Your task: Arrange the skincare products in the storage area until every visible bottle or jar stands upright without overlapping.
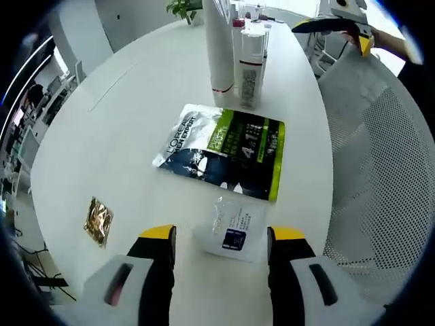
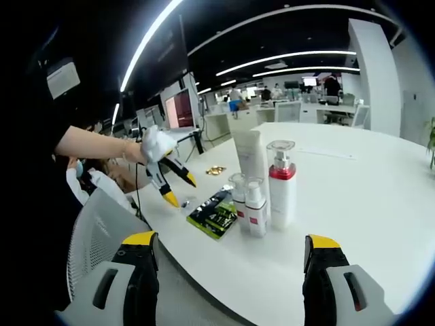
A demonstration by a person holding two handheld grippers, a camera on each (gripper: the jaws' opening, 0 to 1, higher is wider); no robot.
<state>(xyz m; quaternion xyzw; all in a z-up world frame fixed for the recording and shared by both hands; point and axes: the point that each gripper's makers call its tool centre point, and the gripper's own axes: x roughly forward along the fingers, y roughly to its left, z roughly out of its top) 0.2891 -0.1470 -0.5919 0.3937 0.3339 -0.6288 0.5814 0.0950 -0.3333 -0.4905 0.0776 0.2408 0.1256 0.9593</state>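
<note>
On the round white table lies a flat silver, black and green pouch. A small clear sachet with a blue label lies nearer, between the jaws of my open left gripper, which hovers above it. Behind the pouch stand a tall white tube and a clear bottle. In the right gripper view the white tube, a pump bottle with a red band and two small bottles stand upright together beside the pouch. My right gripper is open and off the table's edge.
A gold sachet lies on the table's left side. A white mesh chair stands against the table's right edge. A person's hand holds the left gripper over the table edge. The right gripper shows at top right. A potted plant sits far back.
</note>
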